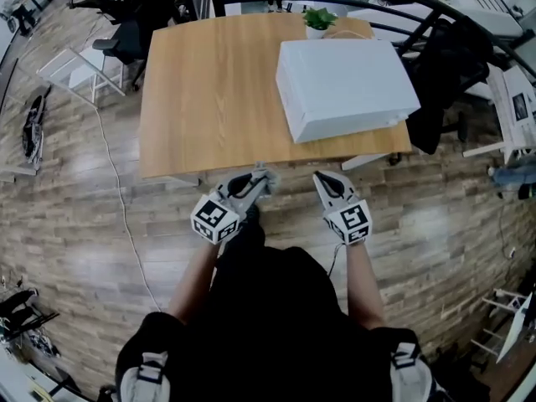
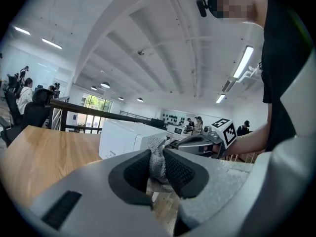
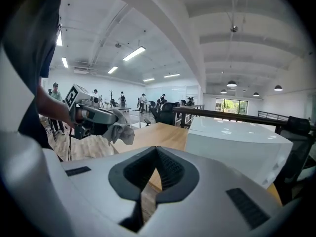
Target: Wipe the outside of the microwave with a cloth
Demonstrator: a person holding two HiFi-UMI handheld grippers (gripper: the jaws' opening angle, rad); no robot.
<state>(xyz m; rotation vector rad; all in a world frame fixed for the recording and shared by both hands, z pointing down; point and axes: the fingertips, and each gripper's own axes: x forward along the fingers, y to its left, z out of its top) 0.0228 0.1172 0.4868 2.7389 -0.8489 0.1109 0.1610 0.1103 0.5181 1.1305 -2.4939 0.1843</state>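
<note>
On the table's point(image 1: 209, 90) far right part sits the microwave point(image 1: 345, 86), a plant point(image 1: 318, 19) just behind it. Off the near edge, my left gripper point(image 1: 260, 177) is clenched on the cloth point(image 2: 157, 153). My right gripper point(image 3: 157, 168), beside it, is pressed together on nothing.

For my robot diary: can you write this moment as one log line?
left gripper: shut on cloth | right gripper: shut, empty | microwave: on table, untouched | stage: wiping not started
</note>
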